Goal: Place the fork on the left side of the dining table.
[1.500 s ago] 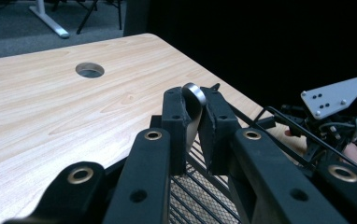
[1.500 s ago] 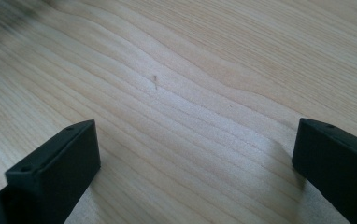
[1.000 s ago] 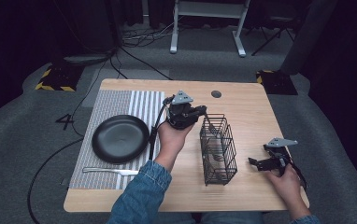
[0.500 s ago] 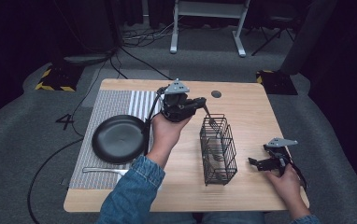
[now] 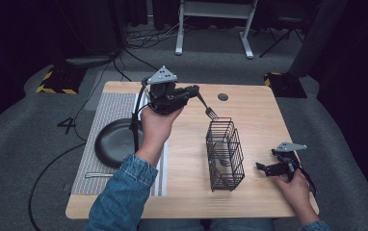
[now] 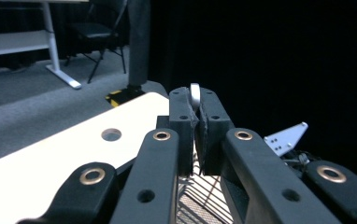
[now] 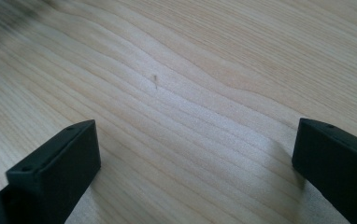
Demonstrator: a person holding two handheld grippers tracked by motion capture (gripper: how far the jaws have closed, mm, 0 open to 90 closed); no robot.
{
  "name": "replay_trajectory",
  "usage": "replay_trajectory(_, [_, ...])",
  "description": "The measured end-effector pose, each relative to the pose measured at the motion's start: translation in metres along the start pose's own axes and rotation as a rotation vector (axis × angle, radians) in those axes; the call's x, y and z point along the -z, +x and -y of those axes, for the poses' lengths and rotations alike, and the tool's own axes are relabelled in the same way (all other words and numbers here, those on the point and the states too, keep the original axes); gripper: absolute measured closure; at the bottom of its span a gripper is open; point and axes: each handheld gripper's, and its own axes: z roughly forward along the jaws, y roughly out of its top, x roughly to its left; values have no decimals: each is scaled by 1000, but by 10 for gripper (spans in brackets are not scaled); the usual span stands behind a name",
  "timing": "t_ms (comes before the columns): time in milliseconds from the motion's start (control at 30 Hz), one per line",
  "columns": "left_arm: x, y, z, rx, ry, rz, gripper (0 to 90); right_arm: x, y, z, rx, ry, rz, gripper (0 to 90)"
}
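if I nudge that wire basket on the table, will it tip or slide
The basket stands tall on a narrow base, so a high push would likely tip it. Its open thin wire suggests it is light, so a low nudge should probably slide it across the smooth table.

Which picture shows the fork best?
The high view. There the whole fork shows, pinched by the left tool with its prongs pointing down just above the wire basket. The left gripper view gives just the shiny end of its handle squeezed between the jaws. The right gripper view faces bare wood tabletop.
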Motion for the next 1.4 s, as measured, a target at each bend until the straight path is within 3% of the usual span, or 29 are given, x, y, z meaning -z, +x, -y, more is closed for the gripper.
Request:
replay_trajectory(400, [21,20,-11,31,-39,-71,865,0,0,0,0,0,0,11])
replay_trajectory(700, [48,51,-17,53,-66,-159,864,0,0,0,0,0,0,11])
replay_trajectory(900, [61,68,-18,79,-86,-197,864,0,0,0,-1,0,1,11])
replay_trajectory(1133, [69,87,-21,101,-94,-253,864,0,0,0,-1,0,0,12])
replay_trajectory(1200, [70,93,-21,122,-98,-259,864,0,0,0,-1,0,0,11])
replay_trajectory(1233, [71,100,-20,154,-104,-261,865,0,0,0,-1,0,0,12])
replay_trajectory(1400, [72,114,-19,195,-110,-296,864,0,0,0,-1,0,1,11])
